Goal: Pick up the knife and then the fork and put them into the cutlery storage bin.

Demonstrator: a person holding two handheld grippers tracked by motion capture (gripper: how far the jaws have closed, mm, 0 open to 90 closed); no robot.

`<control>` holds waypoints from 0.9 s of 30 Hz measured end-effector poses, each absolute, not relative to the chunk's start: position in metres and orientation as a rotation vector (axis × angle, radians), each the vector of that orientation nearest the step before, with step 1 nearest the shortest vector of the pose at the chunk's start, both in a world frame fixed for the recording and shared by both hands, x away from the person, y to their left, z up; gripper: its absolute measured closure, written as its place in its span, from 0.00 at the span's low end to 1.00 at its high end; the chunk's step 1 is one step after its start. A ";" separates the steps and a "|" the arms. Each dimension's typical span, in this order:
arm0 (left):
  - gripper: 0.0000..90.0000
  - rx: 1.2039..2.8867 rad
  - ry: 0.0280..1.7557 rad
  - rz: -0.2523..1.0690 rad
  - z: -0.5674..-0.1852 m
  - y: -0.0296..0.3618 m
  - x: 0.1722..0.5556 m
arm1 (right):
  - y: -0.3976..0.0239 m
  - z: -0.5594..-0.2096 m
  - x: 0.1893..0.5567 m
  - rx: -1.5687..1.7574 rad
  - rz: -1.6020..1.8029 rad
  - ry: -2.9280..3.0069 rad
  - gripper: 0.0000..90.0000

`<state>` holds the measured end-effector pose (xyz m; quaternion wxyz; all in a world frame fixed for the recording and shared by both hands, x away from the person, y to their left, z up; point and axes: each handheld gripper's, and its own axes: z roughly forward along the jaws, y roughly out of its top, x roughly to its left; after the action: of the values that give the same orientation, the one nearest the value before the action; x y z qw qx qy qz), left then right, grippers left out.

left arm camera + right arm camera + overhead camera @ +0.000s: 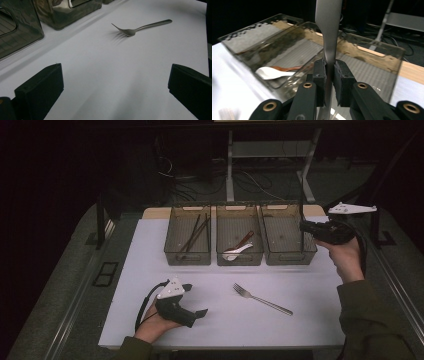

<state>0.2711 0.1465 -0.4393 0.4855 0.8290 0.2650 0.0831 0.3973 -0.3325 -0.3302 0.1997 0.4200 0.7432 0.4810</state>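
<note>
Over the right-hand bin [289, 235], the right gripper [329, 75] pinches a flat metal utensil handle [329, 30] between its pads. Seen in the right gripper view, the handle's long axis runs straight up out of the jaws, widening toward the top edge of the frame; the end below the pads is hidden, so can't tell what kind of utensil it is. Pads press on it from both sides, w/ the shaft passing thru the middle of the grip.

From the high view the right gripper [306, 227] sits above the bin's rear right corner, raised off the table, jaws facing left toward the bins. Right hand [345, 256] holds it from below, wrist cocked up, forearm in a dark green sleeve [367, 320] coming in from the bottom right.

Three clear bins stand in a row at the far side of the white mat [220, 320]: left bin [187, 242] w/ dark chopsticks [196, 234], middle bin [239, 242] w/ a white spoon [236, 252] and a brown one beside it.

Left gripper [197, 312] rests on the mat near the front edge, jaws spread wide w/ nothing between them, pointing right toward a fork [261, 299]. That fork lies flat on the mat, well apart from those jaws, tines toward the bins, handle slanting to the front right. Left hand [155, 325] cups the gripper from beneath.
</note>
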 end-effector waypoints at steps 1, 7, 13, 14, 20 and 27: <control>0.00 2.017 0.645 0.202 -0.439 0.146 0.271 | -0.334 -0.331 0.400 1.181 1.334 2.072 0.89; 0.00 2.018 0.646 0.201 -0.439 0.146 0.271 | -0.341 -0.343 0.418 1.231 1.275 2.057 0.89; 0.00 2.017 0.646 0.199 -0.439 0.146 0.271 | -0.343 -0.359 0.433 1.280 1.191 2.072 0.89; 0.00 2.017 0.647 0.199 -0.439 0.146 0.271 | -0.343 -0.361 0.434 1.292 1.182 2.078 0.89; 0.00 2.019 0.644 0.197 -0.440 0.146 0.271 | -0.341 -0.372 0.440 1.306 1.095 2.128 0.89; 0.00 2.023 0.639 0.196 -0.440 0.145 0.271 | -0.336 -0.381 0.445 1.294 0.996 2.198 0.88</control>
<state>0.2708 0.1453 -0.4396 0.4840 0.8309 0.2625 0.0804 0.4446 -0.3363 -0.3813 0.2002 0.4629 0.7865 0.3565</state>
